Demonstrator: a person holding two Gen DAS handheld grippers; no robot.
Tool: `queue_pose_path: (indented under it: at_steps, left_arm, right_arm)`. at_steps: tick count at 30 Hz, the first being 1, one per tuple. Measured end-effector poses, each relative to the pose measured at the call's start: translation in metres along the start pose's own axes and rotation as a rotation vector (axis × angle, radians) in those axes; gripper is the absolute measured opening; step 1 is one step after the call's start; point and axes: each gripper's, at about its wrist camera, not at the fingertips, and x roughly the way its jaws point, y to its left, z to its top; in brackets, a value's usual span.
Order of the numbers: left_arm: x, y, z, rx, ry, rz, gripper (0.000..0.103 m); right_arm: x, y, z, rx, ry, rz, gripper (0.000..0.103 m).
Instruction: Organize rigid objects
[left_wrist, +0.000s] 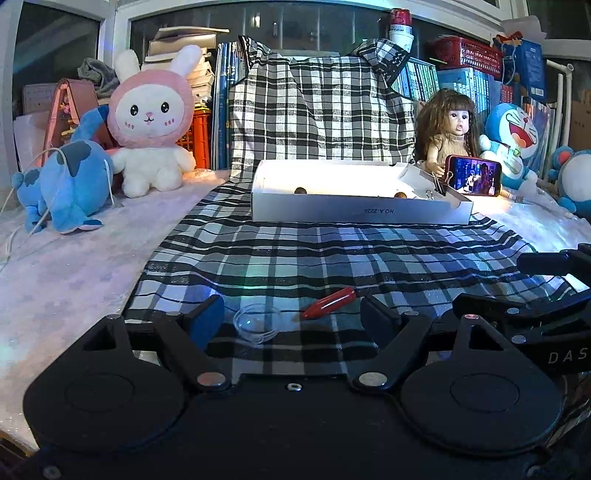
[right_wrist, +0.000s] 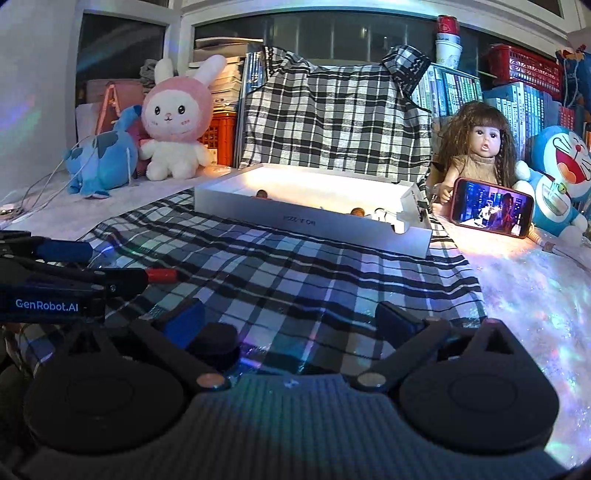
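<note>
On the black-and-white plaid cloth (left_wrist: 295, 251), a small clear plastic dish (left_wrist: 255, 323) lies between the blue-padded fingers of my left gripper (left_wrist: 291, 319). The jaws stand apart and neither pad touches it. A red tapered piece (left_wrist: 328, 303) lies just beyond the dish, toward the right finger. My right gripper (right_wrist: 291, 321) is wide open over the cloth. A small black round object (right_wrist: 216, 349) sits on the cloth close to its left finger; I cannot tell whether they touch. Farther back stands a shallow white box (left_wrist: 354, 212), also seen as the white box (right_wrist: 310, 218), holding small brown pieces and binder clips.
Behind the box, a plaid-draped stack backs the cloth. A pink rabbit plush (left_wrist: 151, 122) and a blue plush (left_wrist: 62, 184) sit at left. A doll (left_wrist: 450, 133), a lit phone (left_wrist: 474, 175) and a blue cat plush (left_wrist: 513, 140) sit at right. Books and a red basket (left_wrist: 469, 53) fill the back.
</note>
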Motion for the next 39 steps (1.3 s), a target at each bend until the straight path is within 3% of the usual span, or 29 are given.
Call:
queue_pose_path:
  at_steps: [14, 24, 26, 32, 34, 39]
  left_arm:
    - [-0.014, 0.008, -0.011, 0.003, -0.035, 0.018, 0.069]
    - [0.003, 0.014, -0.011, -0.03, 0.006, 0.056, 0.063]
    - [0.004, 0.015, -0.012, -0.032, 0.008, 0.055, 0.058]
    - [0.003, 0.016, -0.012, -0.036, -0.008, 0.041, 0.037]
    - [0.002, 0.016, -0.011, -0.035, -0.013, 0.035, 0.028]
    - [0.0, 0.016, -0.01, -0.041, -0.031, 0.026, 0.027]
  right_arm:
    - [-0.01, 0.011, -0.006, -0.007, -0.023, 0.049, 0.1]
    - [-0.008, 0.033, -0.008, -0.093, 0.013, 0.097, 0.08]
    - [-0.008, 0.036, -0.008, -0.096, 0.02, 0.102, 0.074]
    - [-0.006, 0.035, -0.008, -0.08, 0.028, 0.106, 0.04]
    - [-0.006, 0.033, -0.007, -0.068, 0.028, 0.106, 0.038]
    - [-0.007, 0.031, -0.005, -0.055, 0.018, 0.103, 0.038]
